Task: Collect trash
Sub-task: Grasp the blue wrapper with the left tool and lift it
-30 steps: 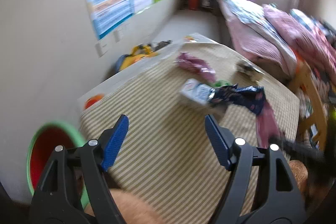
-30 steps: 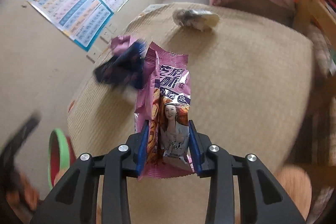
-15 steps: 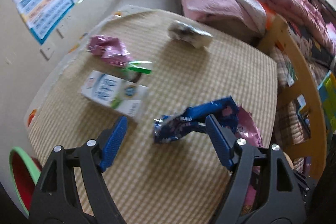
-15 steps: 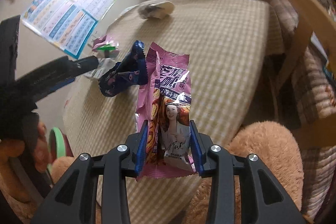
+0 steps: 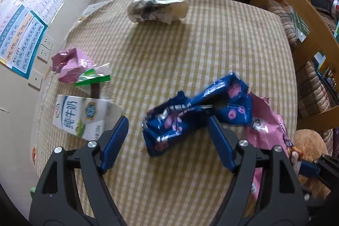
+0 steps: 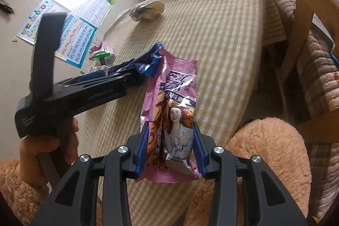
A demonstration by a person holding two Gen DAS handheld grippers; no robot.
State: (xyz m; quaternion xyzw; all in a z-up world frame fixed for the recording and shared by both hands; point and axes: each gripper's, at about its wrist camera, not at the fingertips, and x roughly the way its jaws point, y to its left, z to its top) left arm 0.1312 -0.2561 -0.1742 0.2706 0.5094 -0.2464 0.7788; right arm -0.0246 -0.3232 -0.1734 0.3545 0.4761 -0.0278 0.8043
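Note:
A crumpled blue wrapper (image 5: pixel 190 111) lies on the checked tablecloth (image 5: pixel 211 46). My left gripper (image 5: pixel 168 120) points down over it, one finger on each side; its jaws are closing but the pads do not press on the wrapper. In the right wrist view the left gripper (image 6: pixel 127 75) reaches in from the left. My right gripper (image 6: pixel 170 126) holds a pink snack bag (image 6: pixel 175 86) by its lower end. Its jaws are opening, with the pads still against the bag's sides. The bag's top rests beside the blue wrapper, and the pink snack bag (image 5: pixel 264 120) also shows in the left wrist view.
On the left of the table lie a white milk carton (image 5: pixel 82 115), a crumpled pink wrapper (image 5: pixel 70 65) and a clear green-edged wrapper (image 5: pixel 93 77). A squashed white paper cup (image 5: pixel 156 10) is at the far edge. A wooden chair (image 5: pixel 296 3) stands on the right.
My left gripper swung from the bin by the wall across the table and came down over the blue wrapper. My right gripper shifted slightly with the pink bag, its jaws a little wider.

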